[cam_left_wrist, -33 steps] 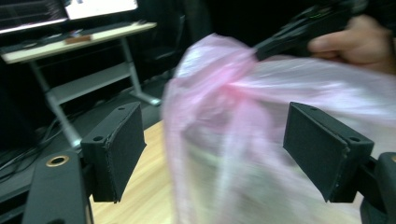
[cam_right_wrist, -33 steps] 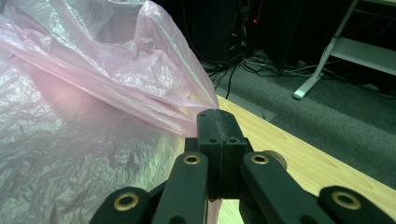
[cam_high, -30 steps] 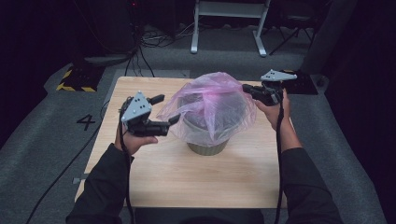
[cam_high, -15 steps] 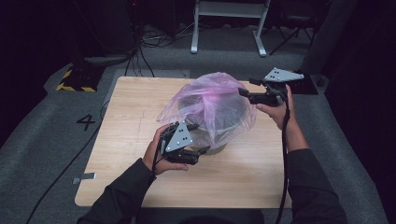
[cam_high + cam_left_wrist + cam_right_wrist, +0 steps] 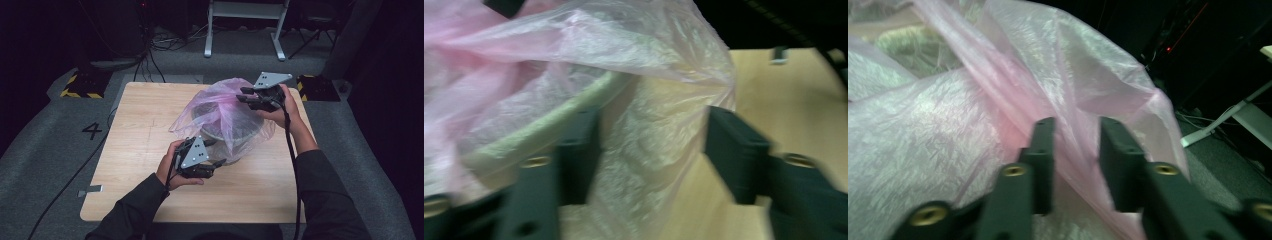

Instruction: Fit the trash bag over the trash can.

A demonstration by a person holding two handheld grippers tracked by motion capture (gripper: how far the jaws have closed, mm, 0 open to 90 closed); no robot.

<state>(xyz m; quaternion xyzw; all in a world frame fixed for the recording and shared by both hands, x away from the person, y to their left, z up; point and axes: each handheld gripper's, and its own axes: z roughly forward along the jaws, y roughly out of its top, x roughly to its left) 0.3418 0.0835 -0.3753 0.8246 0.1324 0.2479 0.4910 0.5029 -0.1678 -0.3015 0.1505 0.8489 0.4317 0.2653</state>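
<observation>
A pink see-through plastic bag is draped over a round grey-green pot on the wooden table. My left gripper is at the pot's near-left side, open. In the left gripper view a bulge of the bag lies between its wide-apart jaws, with the pot's rim behind the film. My right gripper is at the bag's far right top. Its jaws stand a little apart with a fold of the pink film running between them.
A white stand and cables lie on the dark floor behind the table. Yellow-and-black striped blocks sit at the table's far corners. A number 4 marks the floor at the left, with a tape strip nearer.
My left gripper has swung from the bag's left side round to its near side, low against the pot. The right gripper has shifted slightly inward over the bag's top.
</observation>
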